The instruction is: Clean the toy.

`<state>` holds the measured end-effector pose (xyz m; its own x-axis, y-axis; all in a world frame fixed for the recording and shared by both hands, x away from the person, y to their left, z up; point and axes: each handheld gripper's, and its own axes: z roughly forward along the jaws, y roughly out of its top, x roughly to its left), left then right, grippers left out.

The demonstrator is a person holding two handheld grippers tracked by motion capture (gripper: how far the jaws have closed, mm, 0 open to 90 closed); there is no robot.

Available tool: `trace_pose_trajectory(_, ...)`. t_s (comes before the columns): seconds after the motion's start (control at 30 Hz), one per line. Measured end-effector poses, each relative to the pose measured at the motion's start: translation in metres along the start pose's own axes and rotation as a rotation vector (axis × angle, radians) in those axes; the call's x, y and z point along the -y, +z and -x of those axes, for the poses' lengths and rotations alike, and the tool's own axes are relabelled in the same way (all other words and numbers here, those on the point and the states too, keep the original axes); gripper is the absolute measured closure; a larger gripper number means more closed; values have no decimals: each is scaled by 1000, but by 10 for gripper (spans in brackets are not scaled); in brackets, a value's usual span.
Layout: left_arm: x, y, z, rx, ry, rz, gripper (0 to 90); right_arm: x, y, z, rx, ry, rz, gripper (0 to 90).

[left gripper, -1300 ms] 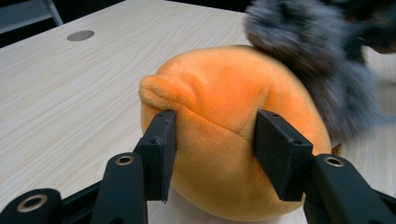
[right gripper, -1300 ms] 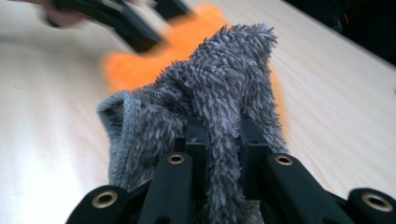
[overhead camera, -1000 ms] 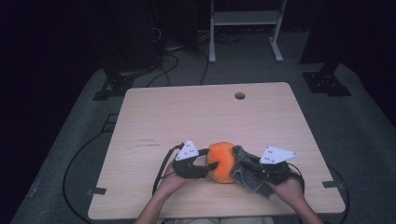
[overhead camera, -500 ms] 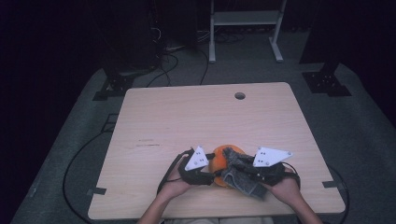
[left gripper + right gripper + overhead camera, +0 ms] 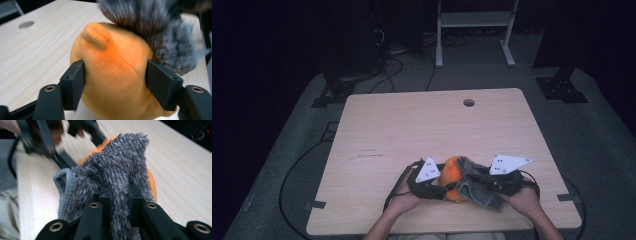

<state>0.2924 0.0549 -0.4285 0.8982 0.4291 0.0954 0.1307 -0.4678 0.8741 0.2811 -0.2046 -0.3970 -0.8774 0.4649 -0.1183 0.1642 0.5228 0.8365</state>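
Shaggy grey cloth (image 5: 112,167) drapes round, smooth orange plush ball (image 5: 117,75)

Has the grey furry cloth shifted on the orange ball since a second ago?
Yes. The grey furry cloth has been pulled further over the orange ball, toward the left gripper, judged against the table's near edge.

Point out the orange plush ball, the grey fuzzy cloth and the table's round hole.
orange plush ball (image 5: 117,75): left gripper view, its seamed front.
grey fuzzy cloth (image 5: 117,167): right gripper view, the bunched upper fold.
round hole (image 5: 469,102): high view, its centre, in the tabletop's far part.
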Motion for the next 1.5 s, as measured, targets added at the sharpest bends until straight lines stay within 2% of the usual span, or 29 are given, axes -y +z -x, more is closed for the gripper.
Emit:
trace_pose_trajectory(0.03,0,1,7,12,84,-8,360,-5,-1,-2,-17,-11,20,774)
trace_pose_trajectory(0.1,-2,1,13,29,156,-29,376,-15,0,-8,-44,-29,38,773)
trace_pose_trajectory(0.17,-2,0,15,23,178,-47,381,-17,5,-11,-42,-60,13,774)
trace_pose_trajectory(0.23,0,-2,13,33,182,-45,393,-12,5,-4,-52,-20,20,774)
trace_pose_trajectory(0.33,3,-3,8,50,162,-39,393,3,1,14,0,51,3,774)
trace_pose_trajectory(0.4,4,-3,5,55,130,-34,378,15,1,23,3,97,-9,774)
trace_pose_trajectory(0.47,0,-4,0,70,59,-23,286,20,2,25,-1,122,-2,775)
trace_pose_trajectory(0.53,-6,-5,-3,91,-59,27,191,18,2,21,18,101,-8,775)
trace_pose_trajectory(0.57,-8,-6,-3,102,-92,55,191,16,2,19,9,98,-5,775)
trace_pose_trajectory(0.6,-9,-7,-2,87,-88,52,209,15,3,15,4,87,-2,775)
trace_pose_trajectory(0.63,-10,-6,-1,62,-52,32,258,12,4,11,2,72,-10,777)
trace_pose_trajectory(0.67,-8,-6,1,53,-25,23,297,11,4,9,2,58,-19,777)
trace_pose_trajectory(0.73,-7,-6,1,59,-20,22,325,9,4,7,-1,51,-25,777)
trace_pose_trajectory(0.77,-5,-6,2,59,4,19,365,6,1,6,-5,46,-25,777)
trace_pose_trajectory(0.87,-4,-4,6,63,64,5,391,-2,-6,4,-26,50,49,777)
trace_pose_trajectory(0.93,-2,-5,5,60,91,-7,392,-6,-5,2,-28,40,50,777)
trace_pose_trajectory(0.97,-2,-5,5,60,91,-7,394,-6,-5,2,-28,40,50,777)
trace_pose_trajectory(1.03,3,-9,-1,61,101,-31,399,3,4,6,-28,49,3,777)
trace_pose_trajectory(1.1,7,-11,-5,55,95,-44,404,15,7,13,-37,94,-2,777)
trace_pose_trajectory(1.2,10,-13,-9,65,84,-49,405,23,7,19,-20,109,-26,777)
trace_pose_trajectory(1.23,11,-14,-11,65,84,-52,404,28,4,22,-9,131,-39,777)
trace_pose_trajectory(1.33,11,-14,-12,68,89,-59,403,27,2,20,-4,131,-16,777)
trace_pose_trajectory(1.4,11,-15,-13,72,91,-69,402,21,0,16,-18,118,14,777)
trace_pose_trajectory(1.43,13,-17,-16,79,84,-75,401,20,4,14,-26,103,7,777)
trace_pose_trajectory(1.5,15,-19,-18,86,66,-72,397,24,6,16,-35,118,-2,777)
